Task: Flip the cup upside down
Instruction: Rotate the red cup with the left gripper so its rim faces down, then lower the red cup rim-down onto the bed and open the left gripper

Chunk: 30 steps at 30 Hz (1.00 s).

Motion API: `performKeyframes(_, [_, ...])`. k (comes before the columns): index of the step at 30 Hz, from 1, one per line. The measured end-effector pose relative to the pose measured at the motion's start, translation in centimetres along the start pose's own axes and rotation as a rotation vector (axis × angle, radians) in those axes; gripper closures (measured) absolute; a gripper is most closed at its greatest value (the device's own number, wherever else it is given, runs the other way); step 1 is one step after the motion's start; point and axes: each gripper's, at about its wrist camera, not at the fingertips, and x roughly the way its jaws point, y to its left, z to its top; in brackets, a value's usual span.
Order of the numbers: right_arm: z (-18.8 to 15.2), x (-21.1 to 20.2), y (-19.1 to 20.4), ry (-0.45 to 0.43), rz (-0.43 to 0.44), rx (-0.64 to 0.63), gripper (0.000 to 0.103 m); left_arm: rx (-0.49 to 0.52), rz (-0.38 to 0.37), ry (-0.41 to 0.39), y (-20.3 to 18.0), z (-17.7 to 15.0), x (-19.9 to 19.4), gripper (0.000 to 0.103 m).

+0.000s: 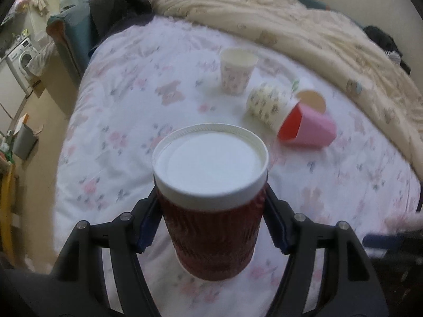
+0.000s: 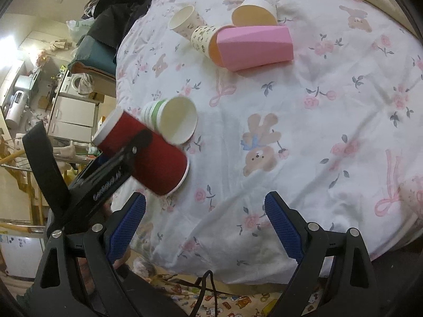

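Left gripper clamped on red ribbed paper cup, white base facing up, rim on floral bedsheet. Right gripper apart, holding nothing, above the bed.

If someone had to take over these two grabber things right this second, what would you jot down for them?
Left gripper: shut on the red cup, its fingers pressing both ribbed sides.
In the left wrist view the cup's white base faces up; the right wrist view shows its rim toward the floral bedspread, tilted, possibly touching.
Right gripper: open, empty, over the bed's near edge.
Nearby: a green-striped cup right behind the red one, a pink cup and other paper cups farther back.
Done: the flip, nearly. Left: settle the cup flat on its rim, release.
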Motion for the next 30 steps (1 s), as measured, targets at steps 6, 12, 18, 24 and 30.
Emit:
performKeyframes(6, [0.2, 0.1, 0.1, 0.005, -0.001, -0.007, 0.009, -0.007, -0.003, -0.044, -1.1, 0.9, 1.5, 0.037])
performKeyframes(12, [0.1, 0.4, 0.5, 0.017, -0.016, -0.031, 0.009, 0.050, 0.015, -0.104, -2.2, 0.1, 1.7, 0.037])
performKeyframes(18, [0.2, 0.3, 0.4, 0.012, -0.028, -0.030, 0.009, 0.035, -0.010, -0.058, -2.0, -0.3, 1.9, 0.034])
performKeyframes(24, [0.1, -0.1, 0.1, 0.006, -0.041, -0.029, 0.009, 0.067, -0.002, 0.005, -2.3, -1.0, 2.3, 0.002])
performKeyframes(30, [0.2, -1.7, 0.2, -0.054, -0.019, -0.034, 0.009, 0.046, -0.003, -0.001, -0.8, -1.3, -1.0, 0.002])
